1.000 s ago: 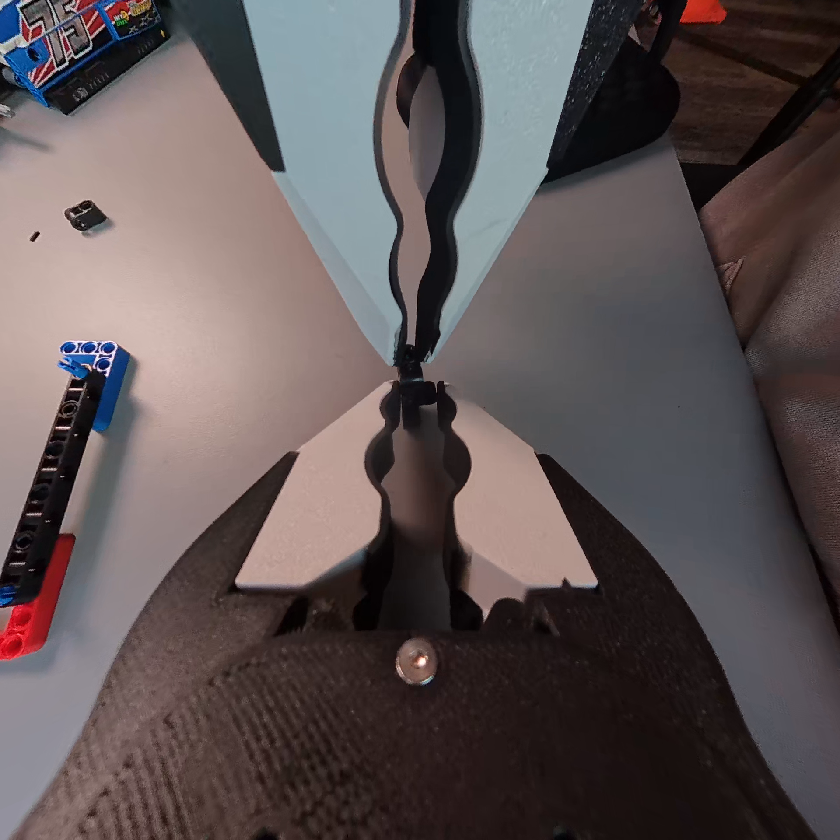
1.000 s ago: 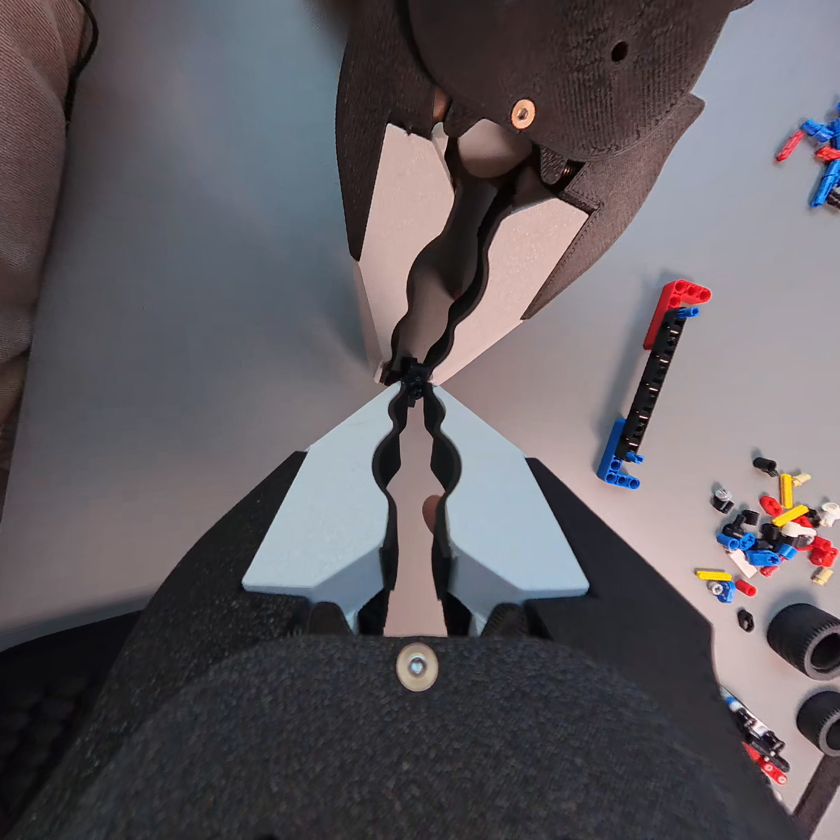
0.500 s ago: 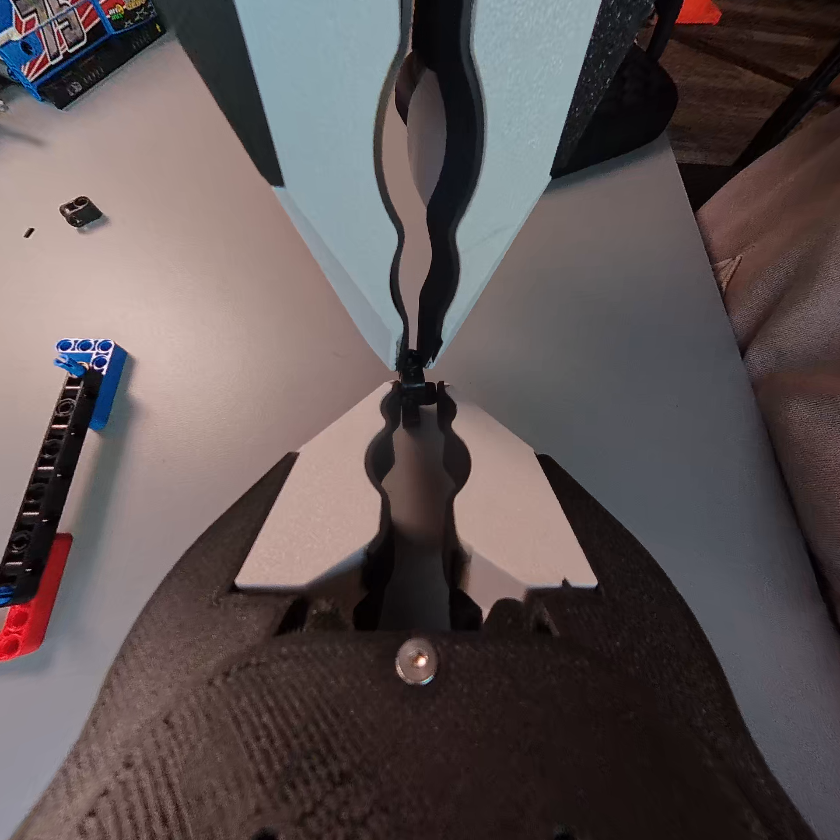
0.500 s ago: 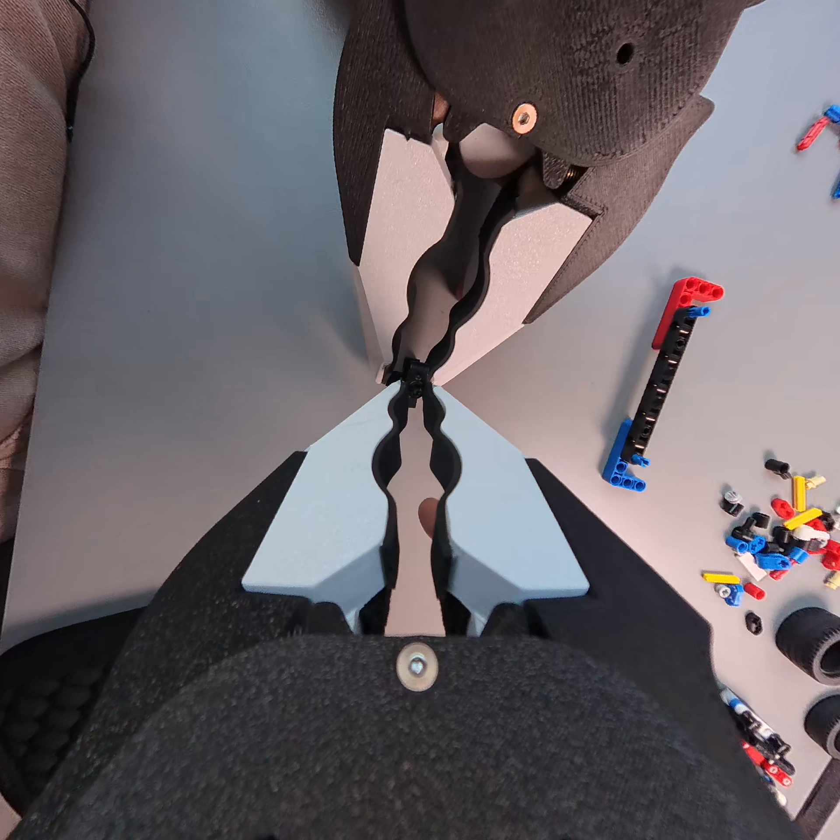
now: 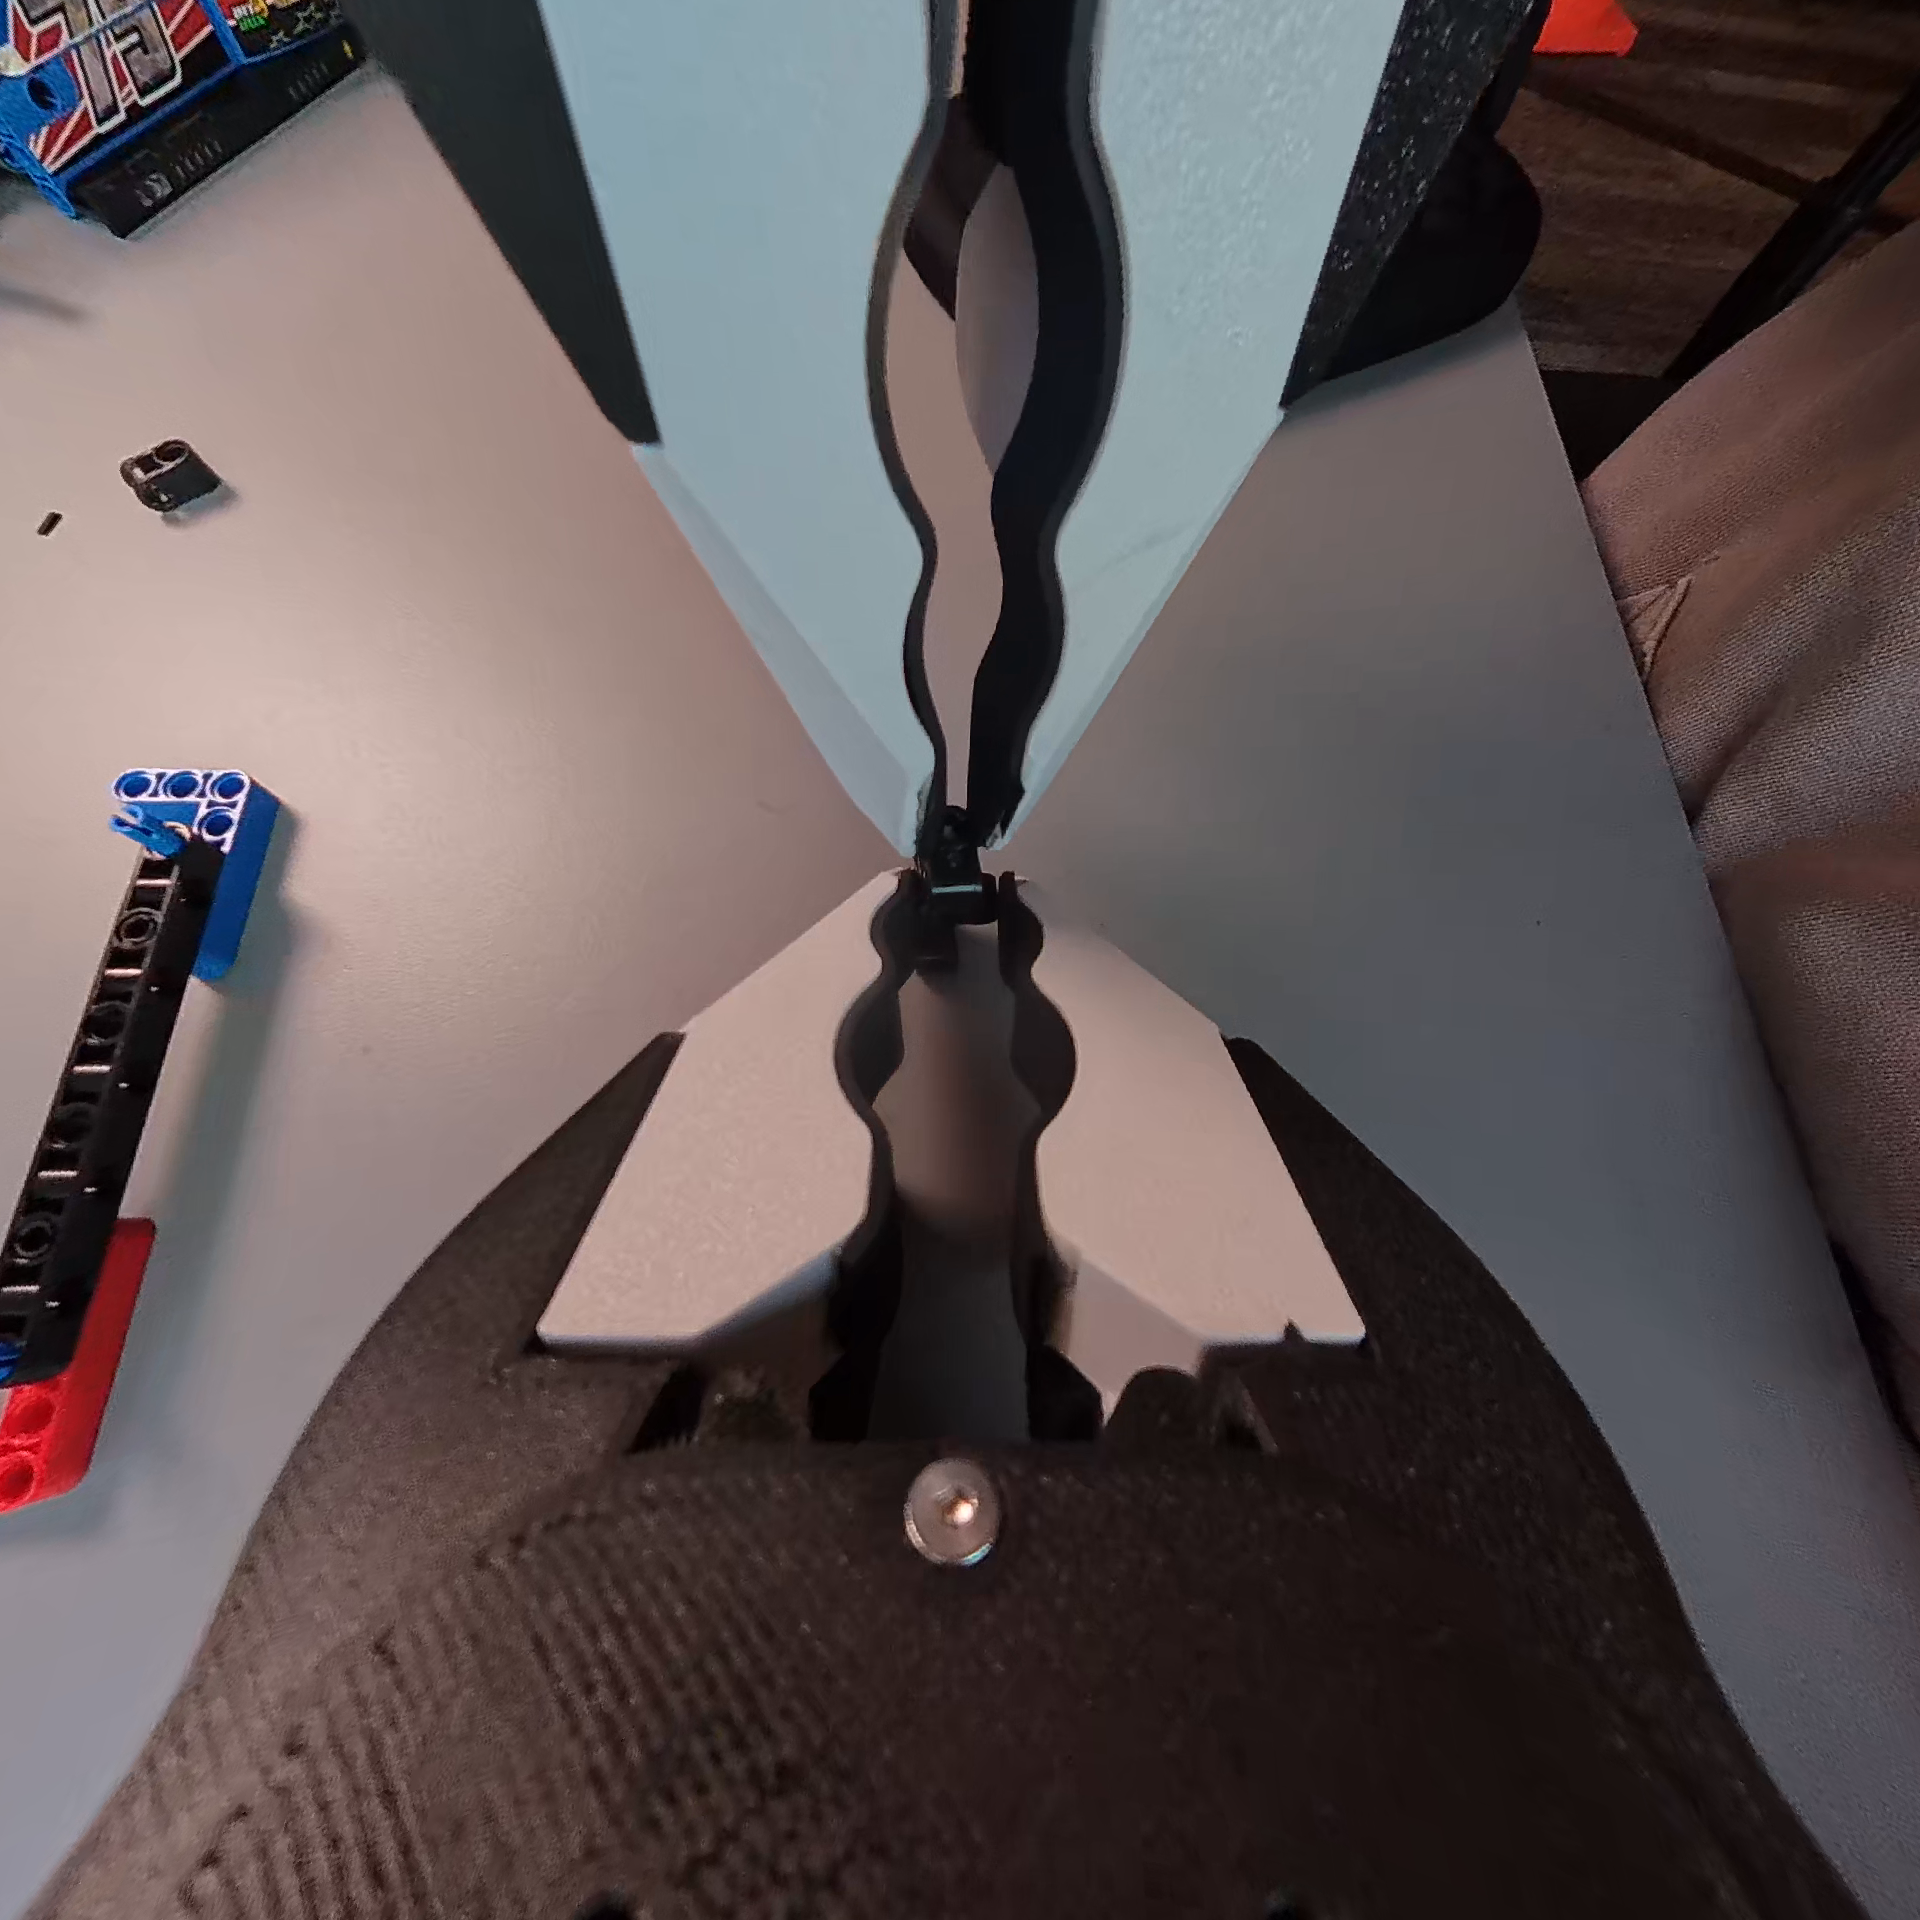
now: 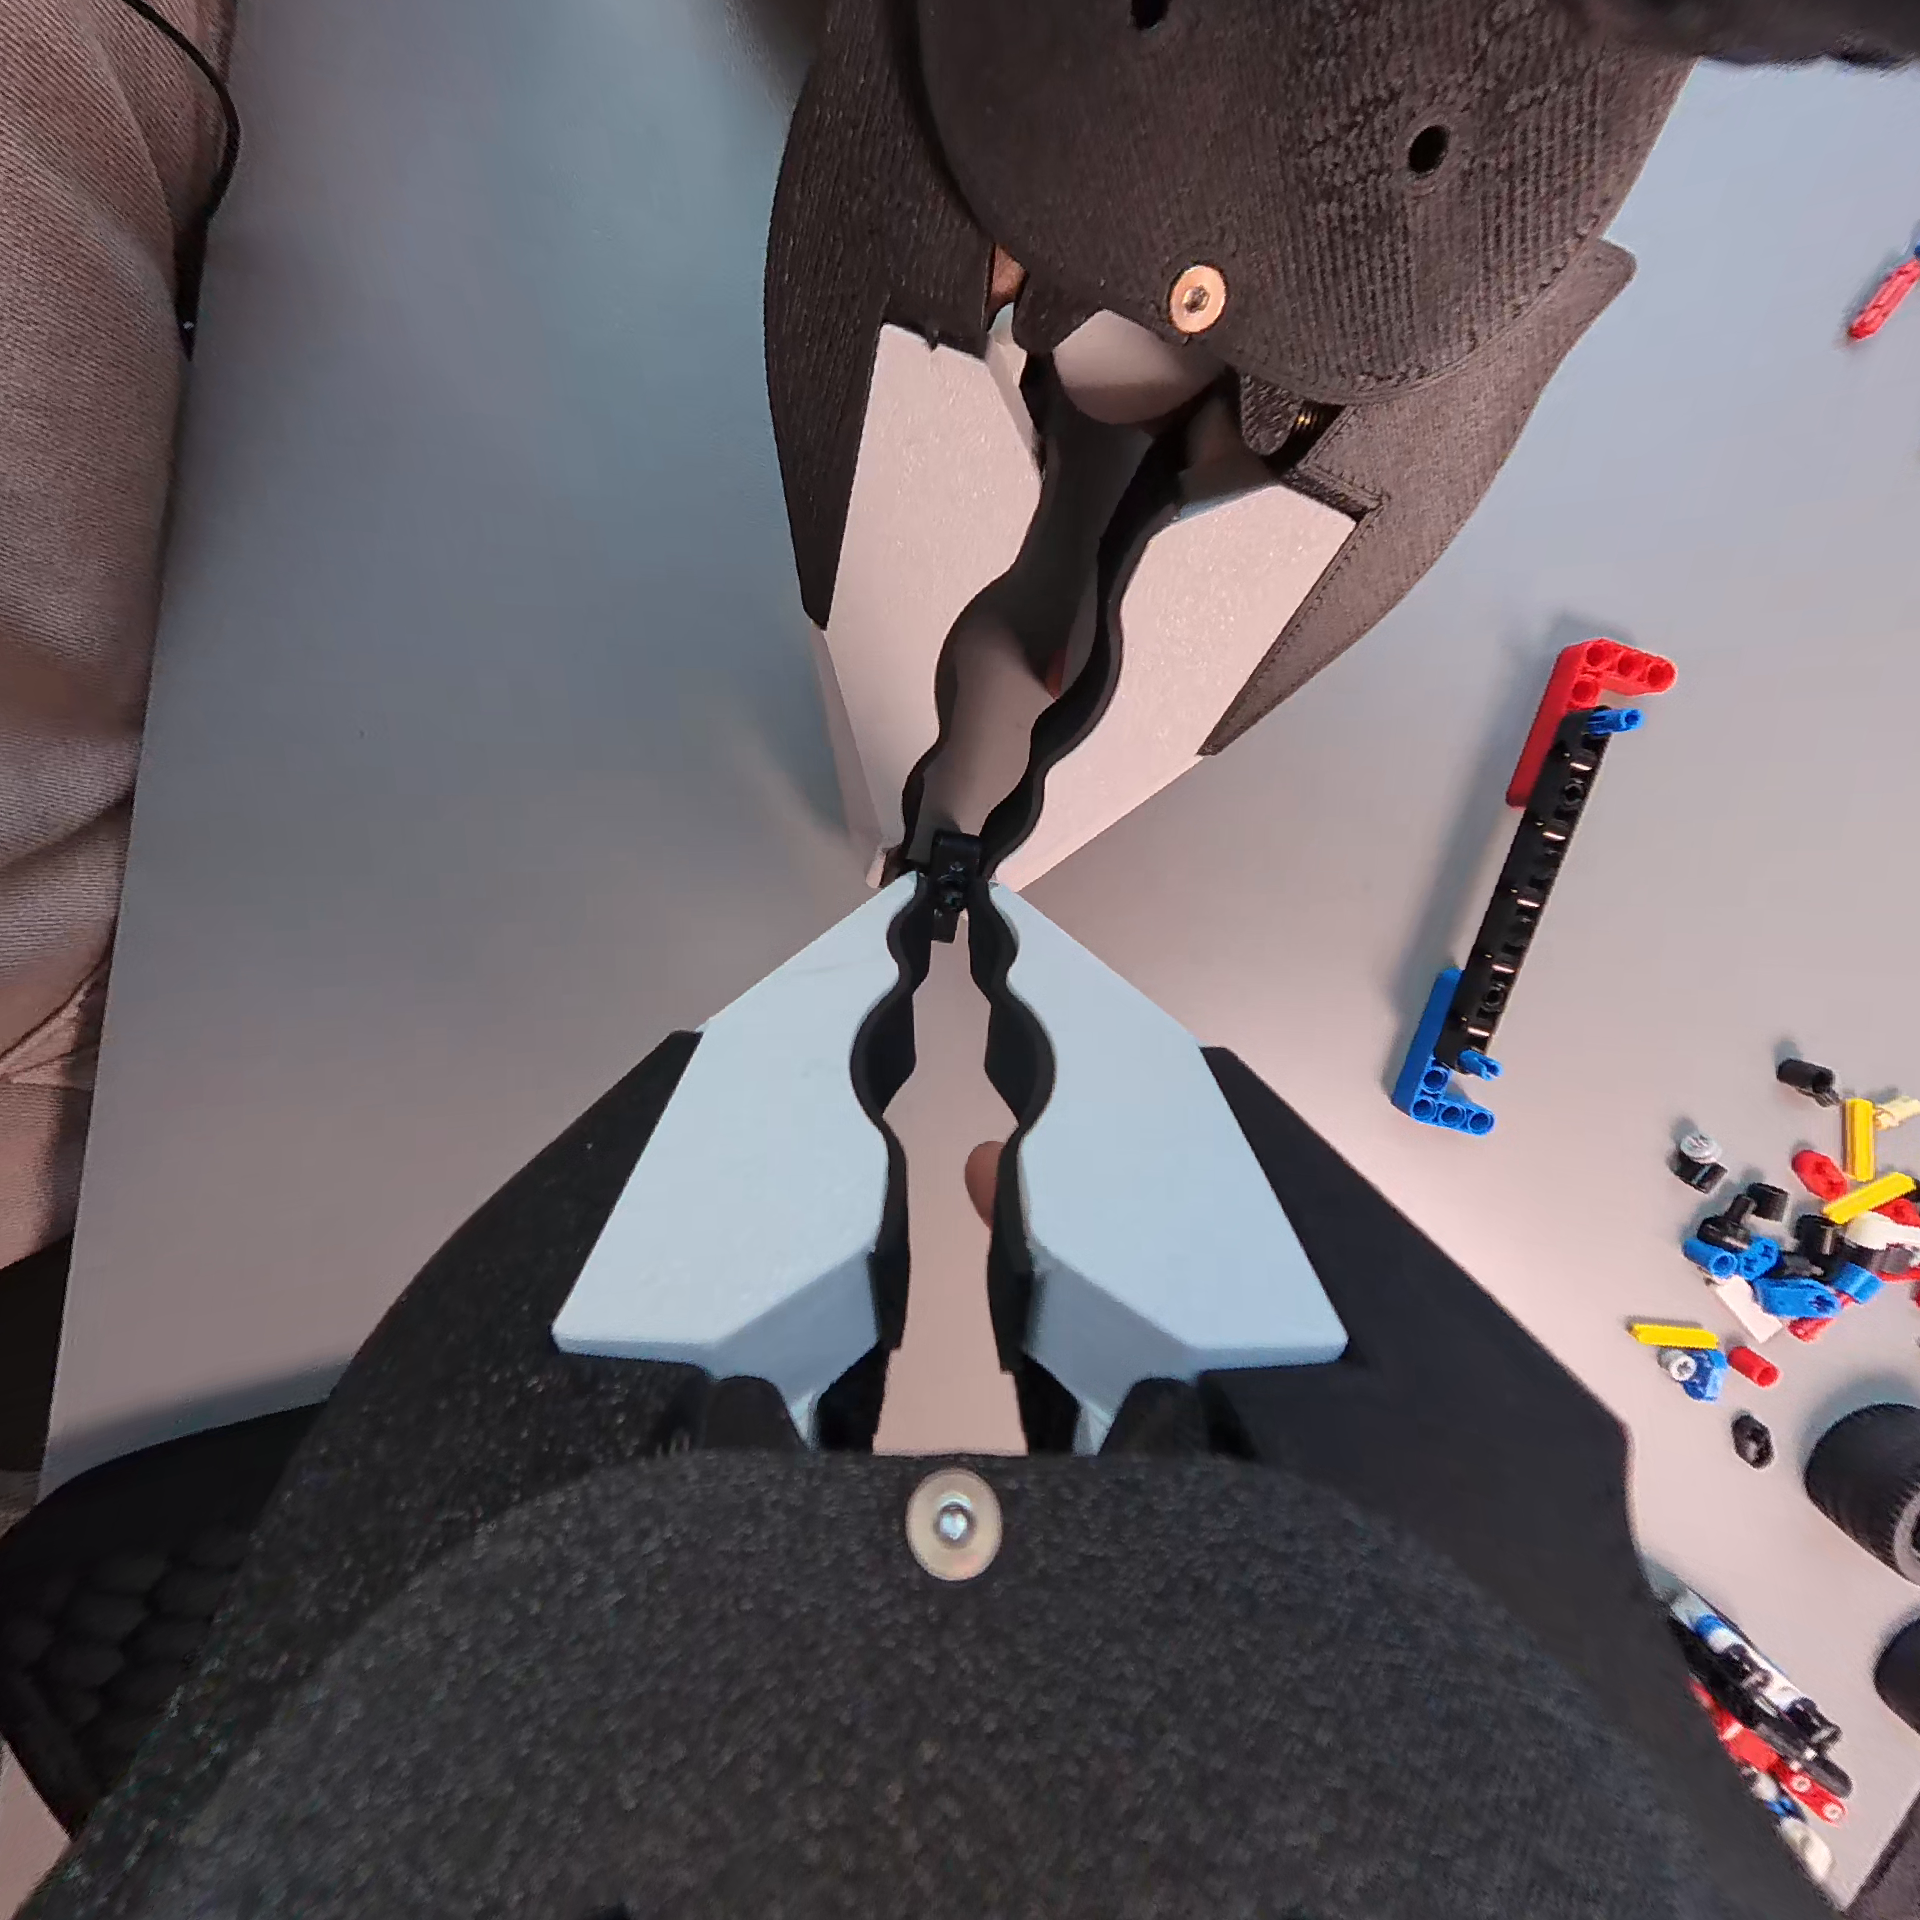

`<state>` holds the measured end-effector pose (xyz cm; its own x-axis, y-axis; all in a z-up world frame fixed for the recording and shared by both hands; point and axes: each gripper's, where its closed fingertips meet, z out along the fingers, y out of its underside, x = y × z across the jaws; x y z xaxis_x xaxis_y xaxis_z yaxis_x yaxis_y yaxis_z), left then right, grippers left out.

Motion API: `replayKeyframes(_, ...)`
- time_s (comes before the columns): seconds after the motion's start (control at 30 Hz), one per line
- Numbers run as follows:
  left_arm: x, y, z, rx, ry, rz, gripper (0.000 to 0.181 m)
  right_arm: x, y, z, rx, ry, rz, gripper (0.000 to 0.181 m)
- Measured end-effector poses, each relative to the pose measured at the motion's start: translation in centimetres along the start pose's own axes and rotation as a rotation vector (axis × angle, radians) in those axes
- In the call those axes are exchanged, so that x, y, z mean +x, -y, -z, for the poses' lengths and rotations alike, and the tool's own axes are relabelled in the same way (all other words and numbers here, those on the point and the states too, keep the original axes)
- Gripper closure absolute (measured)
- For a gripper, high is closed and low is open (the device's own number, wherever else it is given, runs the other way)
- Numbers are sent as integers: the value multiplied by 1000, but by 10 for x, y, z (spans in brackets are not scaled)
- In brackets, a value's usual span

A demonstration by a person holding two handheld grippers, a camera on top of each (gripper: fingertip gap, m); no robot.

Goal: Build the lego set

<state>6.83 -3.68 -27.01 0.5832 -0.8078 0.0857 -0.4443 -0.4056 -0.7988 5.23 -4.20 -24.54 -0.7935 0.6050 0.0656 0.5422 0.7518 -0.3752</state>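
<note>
Grey table [image 5: 436, 665] bears scattered lego pieces [image 6: 1787, 1247].

A hobby or office corner, seemingly: a plain grey bench [image 6: 520, 520] strewn with loose Lego pieces [image 6: 1797, 1247], dark wood floor [image 5: 1662, 208] beyond.

Grey fingers [image 5: 727, 1143] and pale-blue fingers [image 6: 748, 1143] on textured black bodies, silver screws.

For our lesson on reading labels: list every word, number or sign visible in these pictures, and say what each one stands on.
Box in the far left corner: big printed figures and small logos, which I will not quote.
Beam, loose bricks: no writing visible.
Small black piece held by left tongs and right tongs: none.
</note>
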Motion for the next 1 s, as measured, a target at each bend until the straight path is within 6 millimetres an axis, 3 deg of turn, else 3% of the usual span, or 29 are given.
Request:
replayKeyframes(0.03, 0, 0, 0, 0, -1, 0, 167, 0, 0, 0, 5, -5, 3, 176)
replayKeyframes(0.33, 0, 1, -1, -3, -6, 9, 167, 0, 1, 6, 8, -20, -9, 164)
replayKeyframes(0.47, 0, 1, -1, -3, -3, 7, 167, -1, -1, 3, -10, -18, 7, 175)
replayKeyframes(1.0, -3, 1, 2, 11, 26, 4, 167, 3, -5, 5, -9, -40, -15, 176)
